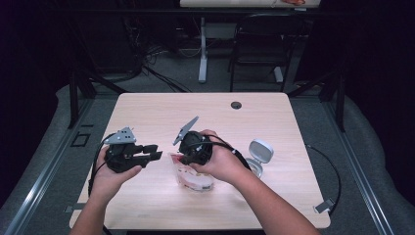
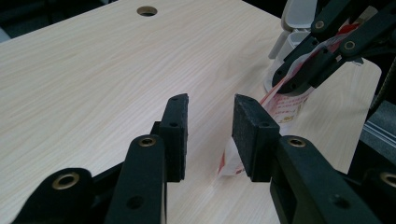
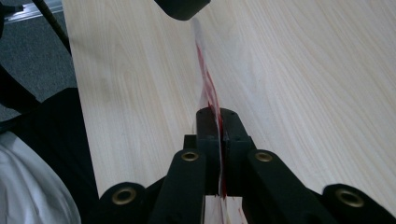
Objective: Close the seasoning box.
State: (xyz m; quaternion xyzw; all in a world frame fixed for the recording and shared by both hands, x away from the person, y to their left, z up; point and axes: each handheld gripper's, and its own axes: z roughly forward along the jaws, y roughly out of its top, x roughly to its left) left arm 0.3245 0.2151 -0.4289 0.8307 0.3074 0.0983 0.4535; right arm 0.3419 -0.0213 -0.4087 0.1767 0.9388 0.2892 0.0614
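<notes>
A light wooden table [image 1: 161, 112] carries everything, with a round cable hole [image 1: 236, 105] near its far edge; on it, toward the person's right, stands a small white container [image 1: 258, 155] with its hinged lid tipped open; in front of the person, just left of that container, a clear plastic packet [image 1: 195, 177] printed in red and white rests with its lower end on the tabletop; the right gripper [image 1: 185, 157] points down at the packet's upper edge and its jaws are pressed together on the thin film, as the right gripper view shows; the left gripper [image 1: 155, 151] hovers just beside the packet, jaws parted with nothing between them, one pad [image 2: 250, 133] close to the film.
</notes>
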